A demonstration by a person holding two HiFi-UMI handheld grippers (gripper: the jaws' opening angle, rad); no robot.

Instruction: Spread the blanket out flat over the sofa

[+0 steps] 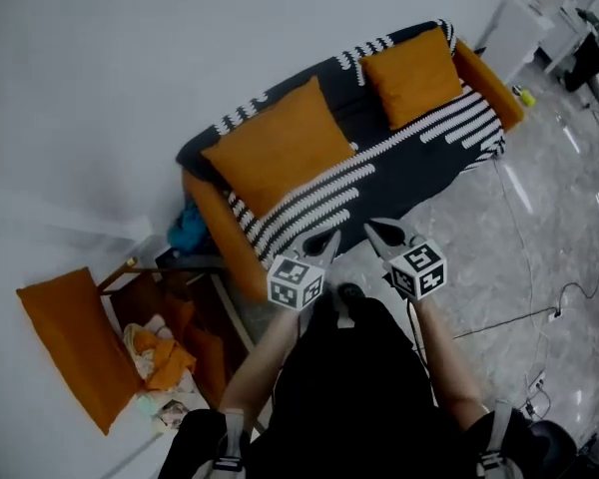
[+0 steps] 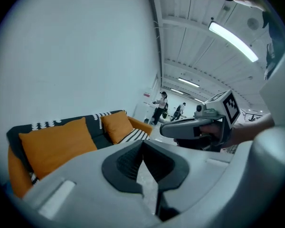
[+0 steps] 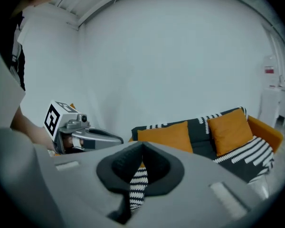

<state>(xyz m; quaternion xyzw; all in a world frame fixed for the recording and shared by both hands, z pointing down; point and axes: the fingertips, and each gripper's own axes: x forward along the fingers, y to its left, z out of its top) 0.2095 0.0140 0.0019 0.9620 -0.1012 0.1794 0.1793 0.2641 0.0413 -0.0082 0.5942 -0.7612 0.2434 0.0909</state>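
The blanket [image 1: 419, 143] lies spread over the sofa [image 1: 220, 233], seat and back, ahead of and below both my hand-held grippers. Two cushions [image 1: 280, 148] [image 1: 414, 73] sit on top of it. My left hand-held gripper [image 1: 329, 239] and right hand-held gripper [image 1: 374, 230] hang side by side just off the sofa's front edge, over the floor [image 1: 519, 228]. Their tips point toward the blanket and are clear of it. Both are clenched, with nothing between the jaws.

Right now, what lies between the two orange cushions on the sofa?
The dark blanket with white stripes covers the stretch between the larger cushion and the smaller cushion; the head view shows it.
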